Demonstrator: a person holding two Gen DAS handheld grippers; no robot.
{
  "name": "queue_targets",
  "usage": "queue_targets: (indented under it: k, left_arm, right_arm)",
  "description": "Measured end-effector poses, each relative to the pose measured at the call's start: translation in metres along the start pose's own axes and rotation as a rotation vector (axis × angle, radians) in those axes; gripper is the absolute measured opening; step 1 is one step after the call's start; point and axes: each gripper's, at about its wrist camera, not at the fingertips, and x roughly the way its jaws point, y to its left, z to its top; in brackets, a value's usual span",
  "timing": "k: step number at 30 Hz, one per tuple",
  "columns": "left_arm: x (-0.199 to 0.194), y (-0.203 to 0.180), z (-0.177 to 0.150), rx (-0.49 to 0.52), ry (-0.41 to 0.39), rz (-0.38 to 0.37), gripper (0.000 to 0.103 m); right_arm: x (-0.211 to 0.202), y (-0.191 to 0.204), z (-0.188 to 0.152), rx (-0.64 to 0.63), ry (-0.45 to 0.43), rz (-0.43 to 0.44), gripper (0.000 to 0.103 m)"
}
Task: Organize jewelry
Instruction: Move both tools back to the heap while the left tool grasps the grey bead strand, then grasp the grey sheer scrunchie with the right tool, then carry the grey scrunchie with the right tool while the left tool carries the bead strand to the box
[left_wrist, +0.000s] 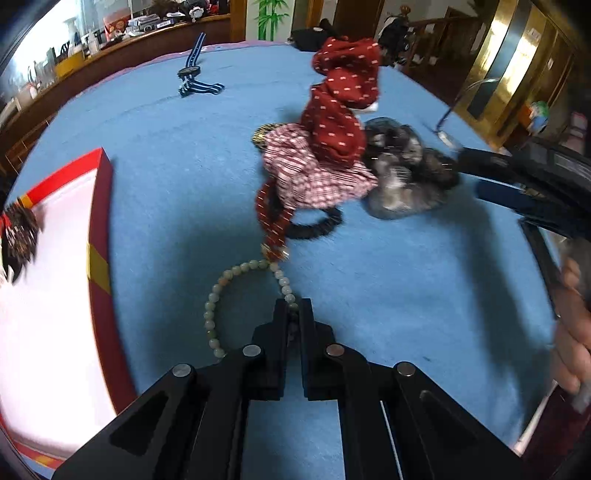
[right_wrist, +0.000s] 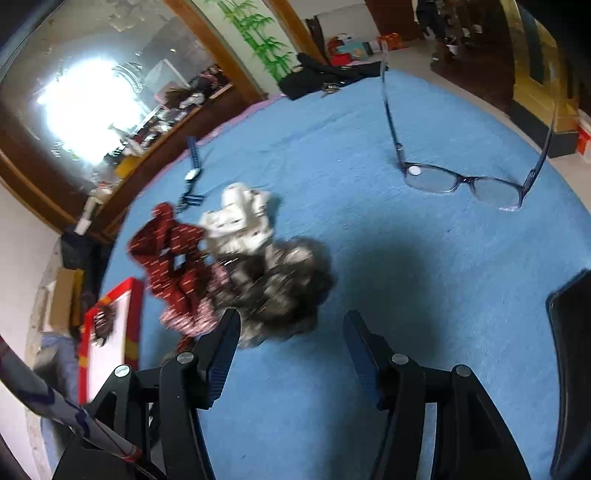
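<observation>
**Left tool pinches the bead bracelet; right tool hangs empty by the scrunchies**

Your left tool (left_wrist: 294, 308) is clamped tight on the pale green bead bracelet (left_wrist: 214, 314), which loops out to the left on the blue surface (left_wrist: 166, 147). Just beyond it, a red beaded strand (left_wrist: 271, 221) touches the bracelet's far end, and a black hair tie (left_wrist: 314, 227) lies beside that. Further on sits a pile of scrunchies: a dark red dotted one (left_wrist: 340, 110), a pink checked one (left_wrist: 314, 173) and a grey one (left_wrist: 406, 177), all bunched together. The red-rimmed box (left_wrist: 99, 229) lies to your left, with a dark item in its far corner. A striped watch (left_wrist: 194, 77) rests well apart. Your right tool (right_wrist: 291, 347) is roughly half open and holds nothing, its left finger close to the grey scrunchie. Glasses (right_wrist: 461, 181) stand clear, beyond and to the right.
</observation>
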Motion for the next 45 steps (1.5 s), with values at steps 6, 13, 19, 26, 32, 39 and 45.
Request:
queue_targets:
  k: [6,13,19,26,32,39,45]
  left_arm:
    - [-0.026,0.001,-0.006,-0.035,-0.071,-0.057,0.005]
    - [-0.045,-0.002,0.000,-0.049,-0.130,-0.055,0.005]
    - [-0.053,-0.007,0.010,-0.051,-0.172,-0.065,0.005]
    - [-0.063,-0.014,0.017,-0.036,-0.215,-0.053,0.005]
    - [-0.069,-0.011,0.015,-0.048,-0.225,-0.045,0.005]
    - [-0.080,-0.009,0.009,-0.063,-0.242,-0.033,0.005]
    - [-0.085,-0.005,0.009,-0.077,-0.254,-0.051,0.005]
  right_arm:
    - [0.041,0.008,0.008,-0.031,0.053,-0.012,0.042]
    - [0.015,0.010,0.001,-0.112,-0.111,0.012,0.016]
    - [-0.021,0.018,-0.003,-0.151,-0.258,0.085,0.016]
    - [-0.037,0.025,-0.009,-0.167,-0.307,0.158,0.016]
    - [-0.037,0.036,-0.012,-0.212,-0.311,0.184,0.016]
    - [-0.040,0.041,-0.015,-0.246,-0.319,0.218,0.016]
    - [-0.043,0.042,-0.017,-0.260,-0.333,0.245,0.016]
